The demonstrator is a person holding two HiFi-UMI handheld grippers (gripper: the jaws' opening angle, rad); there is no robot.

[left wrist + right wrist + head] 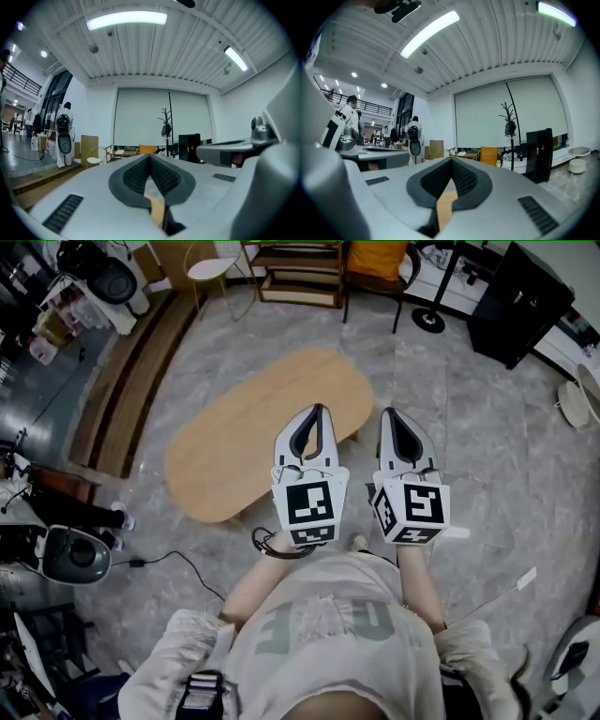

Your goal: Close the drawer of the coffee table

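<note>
1. Table (267, 427) on floor, 11 o'clock from both claws; drawer hidden under top.
2. Left claw (317, 413), right claw (392, 416): pinched closed, empty, held level.
3. Judgement: lower one closed claw, push drawer front squarely inward.

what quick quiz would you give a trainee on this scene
1. True or false: the left gripper holds a cup.
2. The top of the coffee table is: a) oval, light wood; b) square glass; c) black metal.
3. Fill in: the right gripper has its jaws ____, with nothing between them.
Key: 1 false; 2 a; 3 shut.
</note>
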